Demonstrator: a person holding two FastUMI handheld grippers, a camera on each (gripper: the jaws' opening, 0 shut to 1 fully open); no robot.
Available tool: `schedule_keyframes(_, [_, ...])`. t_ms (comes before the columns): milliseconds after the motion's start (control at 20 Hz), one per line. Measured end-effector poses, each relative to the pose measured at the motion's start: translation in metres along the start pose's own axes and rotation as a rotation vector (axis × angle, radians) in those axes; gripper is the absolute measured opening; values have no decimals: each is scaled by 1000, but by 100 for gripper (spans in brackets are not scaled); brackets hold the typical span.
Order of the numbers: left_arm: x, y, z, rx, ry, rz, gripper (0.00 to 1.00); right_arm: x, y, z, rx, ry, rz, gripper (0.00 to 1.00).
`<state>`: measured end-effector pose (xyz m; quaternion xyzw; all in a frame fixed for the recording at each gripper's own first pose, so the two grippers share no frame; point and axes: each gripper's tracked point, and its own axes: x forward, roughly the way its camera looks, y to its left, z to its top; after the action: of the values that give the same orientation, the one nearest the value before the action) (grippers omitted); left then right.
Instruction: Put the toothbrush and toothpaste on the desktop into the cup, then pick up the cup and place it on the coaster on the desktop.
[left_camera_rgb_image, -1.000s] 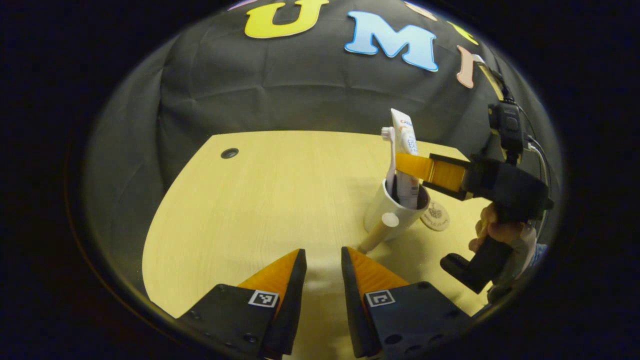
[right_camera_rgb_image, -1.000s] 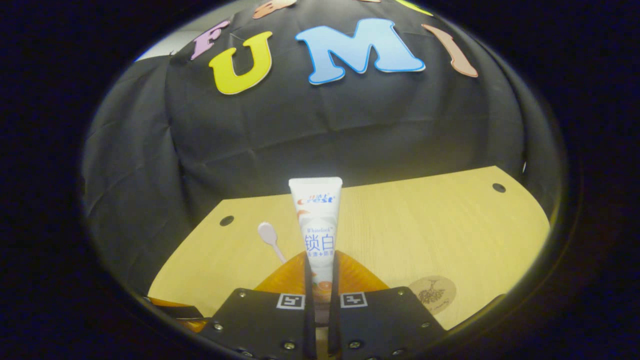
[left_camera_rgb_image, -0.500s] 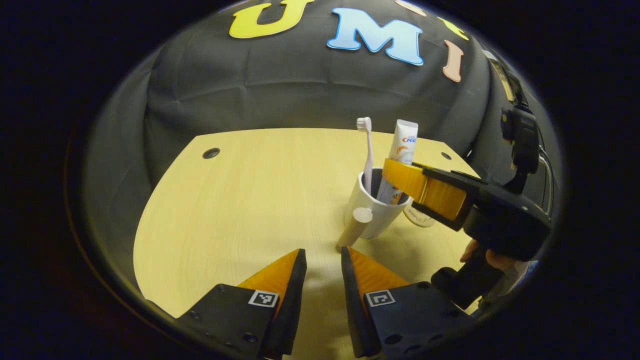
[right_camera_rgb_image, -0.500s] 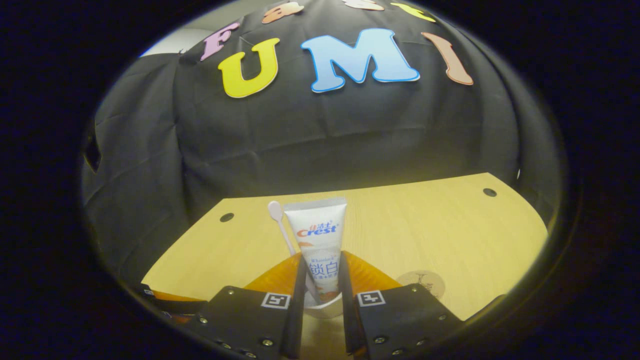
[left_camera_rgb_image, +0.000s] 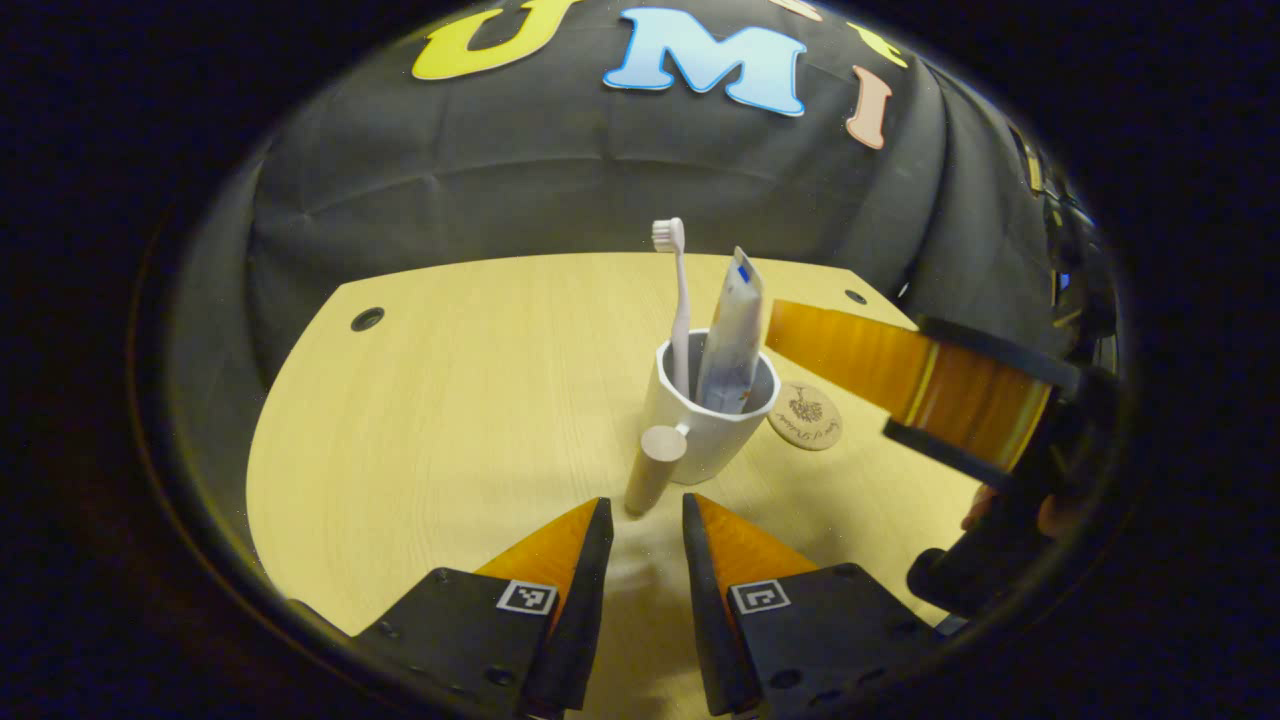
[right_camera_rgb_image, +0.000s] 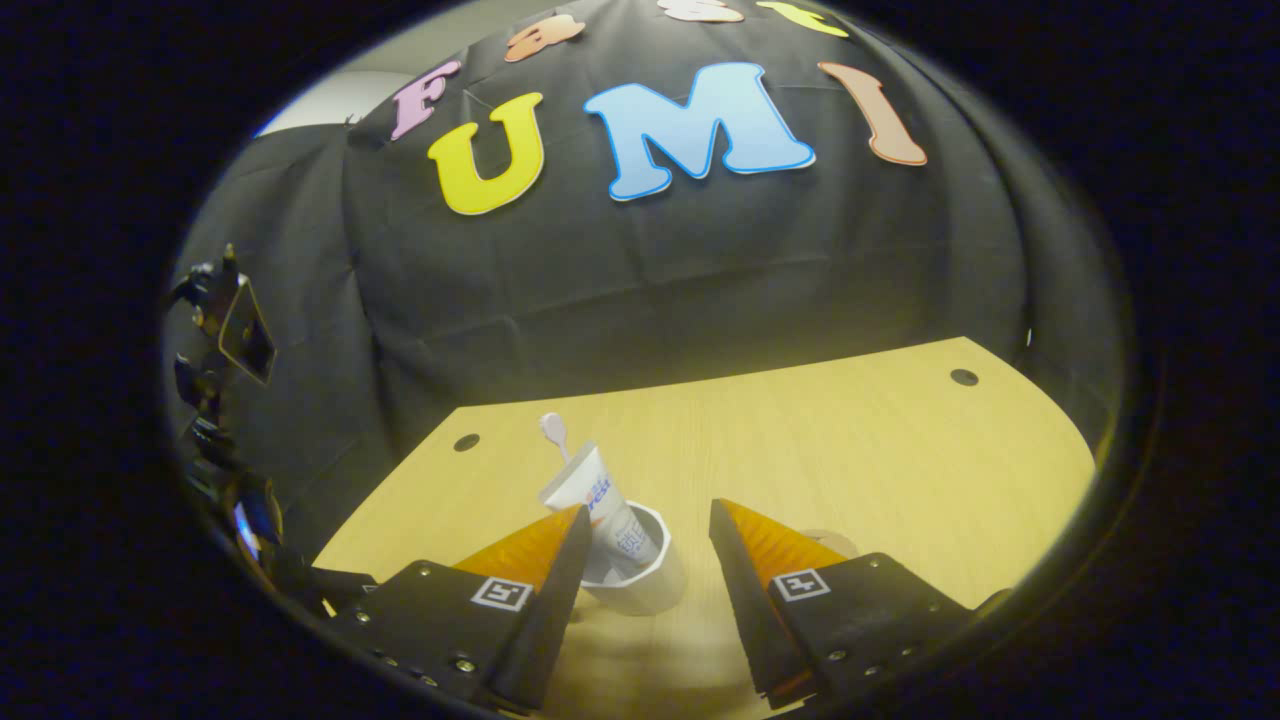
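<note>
A white cup (left_camera_rgb_image: 712, 428) with a wooden peg handle (left_camera_rgb_image: 650, 480) stands on the wooden desktop (left_camera_rgb_image: 450, 400). Inside it the toothbrush (left_camera_rgb_image: 679, 295) stands upright and the toothpaste tube (left_camera_rgb_image: 733, 335) leans beside it. A round coaster (left_camera_rgb_image: 805, 418) lies just right of the cup. My left gripper (left_camera_rgb_image: 645, 508) hovers open just short of the handle, holding nothing. From the right, my right gripper's near finger (left_camera_rgb_image: 880, 365) reaches in above the cup's rim. In the right gripper view my right gripper (right_camera_rgb_image: 648, 510) is open above the cup (right_camera_rgb_image: 640, 580), with the toothpaste (right_camera_rgb_image: 600, 495) free between the fingers.
The desktop has cable holes at the back (left_camera_rgb_image: 366, 319) (right_camera_rgb_image: 964, 377). Black cloth walls close off the far side. Dark equipment (right_camera_rgb_image: 225, 335) stands at the left in the right gripper view. A hand (left_camera_rgb_image: 1000, 510) holds the right gripper's grip.
My right gripper has opened and let go of the toothpaste, which now leans in the cup. It has drawn back a little. The cup now sits nearer the middle of the left gripper view.
</note>
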<state>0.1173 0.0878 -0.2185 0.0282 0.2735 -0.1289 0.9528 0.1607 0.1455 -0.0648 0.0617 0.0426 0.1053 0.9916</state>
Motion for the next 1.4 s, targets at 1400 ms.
schedule_keyframes(1400, [60,-7,8,490,260,-185,29,-46,-76,-48,197,139,-190,73])
